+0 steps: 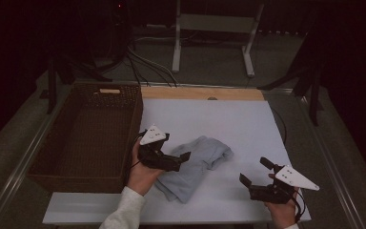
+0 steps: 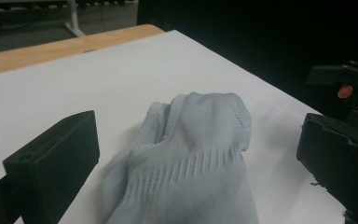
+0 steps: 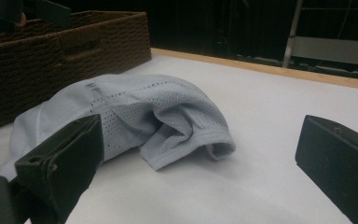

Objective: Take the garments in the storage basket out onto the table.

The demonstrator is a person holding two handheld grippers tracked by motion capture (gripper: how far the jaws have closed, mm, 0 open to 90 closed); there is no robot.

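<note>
From the high view I see my left gripper (image 1: 183, 158) wide open right over the pale blue garment (image 1: 195, 167) beside the basket (image 1: 124, 98) — its own view has the cloth (image 2: 191, 158) between the jaws — while the right gripper view shows open jaws, cloth (image 3: 135, 116) well ahead-left.

garment (image 3: 135, 112): pale blue cloth, perforated mesh, ribbed bands | basket (image 1: 88, 133): dark woven wicker, rough | table (image 1: 219, 119): matt white top, smooth; wood edge
</note>
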